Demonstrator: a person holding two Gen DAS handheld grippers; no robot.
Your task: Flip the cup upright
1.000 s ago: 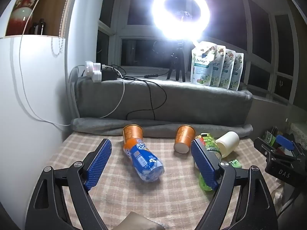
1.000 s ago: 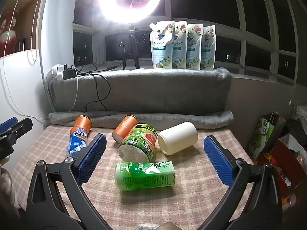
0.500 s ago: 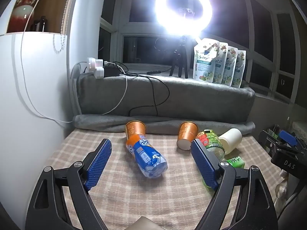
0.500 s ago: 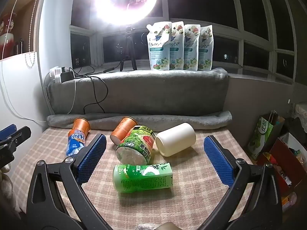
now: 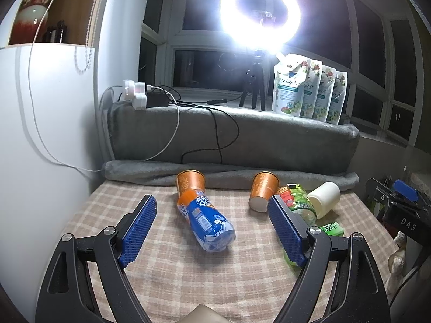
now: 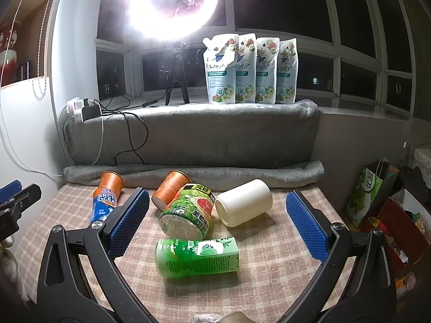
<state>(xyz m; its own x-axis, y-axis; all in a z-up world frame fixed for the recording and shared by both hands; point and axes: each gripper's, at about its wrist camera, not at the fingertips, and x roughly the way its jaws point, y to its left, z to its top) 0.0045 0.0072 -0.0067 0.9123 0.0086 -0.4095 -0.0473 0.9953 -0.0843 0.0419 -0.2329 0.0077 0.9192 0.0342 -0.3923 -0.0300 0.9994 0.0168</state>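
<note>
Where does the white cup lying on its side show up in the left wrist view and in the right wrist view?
Left wrist view: the white cup lies at right of centre, beyond the left gripper, its right finger in front.
Right wrist view: the white cup lies just right of centre, on its side, between the open fingers of the right gripper.
Shared landmark: the green jar lies directly left of it.

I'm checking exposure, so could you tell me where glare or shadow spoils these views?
Left wrist: ring light blows out white, haloing the window. Right wrist: same bloom top left; the white cup stays clearly readable. Both bend straight window frames.
</note>
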